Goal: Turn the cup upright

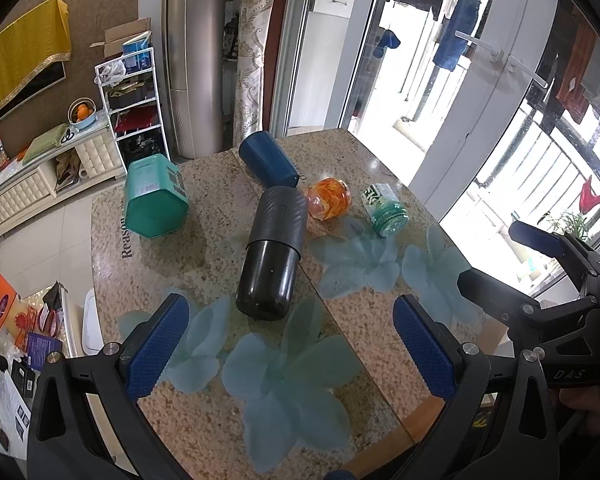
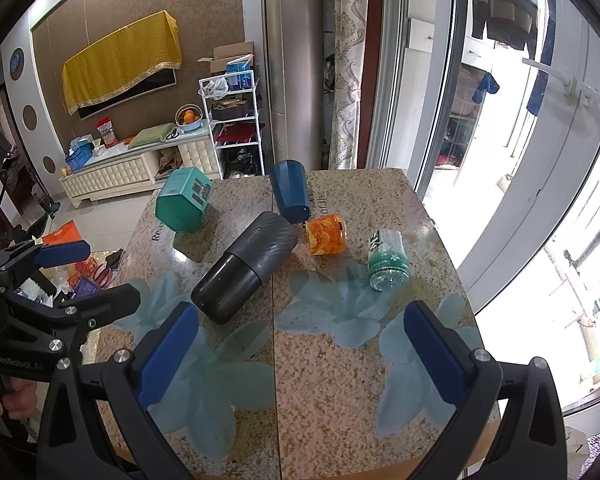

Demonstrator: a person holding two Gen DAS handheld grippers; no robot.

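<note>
Several cups lie on their sides on a speckled table (image 1: 188,420) (image 2: 340,400). A black tumbler (image 1: 270,256) (image 2: 242,266) lies in the middle, its base toward me. A dark blue cup (image 1: 268,159) (image 2: 290,190) lies behind it. A teal hexagonal cup (image 1: 154,196) (image 2: 184,200) lies at the far left. An orange glass jar (image 1: 330,198) (image 2: 326,234) and a green patterned glass (image 1: 385,209) (image 2: 387,266) lie to the right. My left gripper (image 1: 292,348) (image 2: 88,276) is open and empty, in front of the black tumbler. My right gripper (image 2: 300,356) (image 1: 504,260) is open and empty, nearer than the cups.
The table ends close behind the blue cup and at both sides. Left of it are floor clutter, a white wire shelf (image 2: 232,120) and a low white cabinet (image 2: 112,178). A glass sliding door (image 2: 500,140) stands to the right.
</note>
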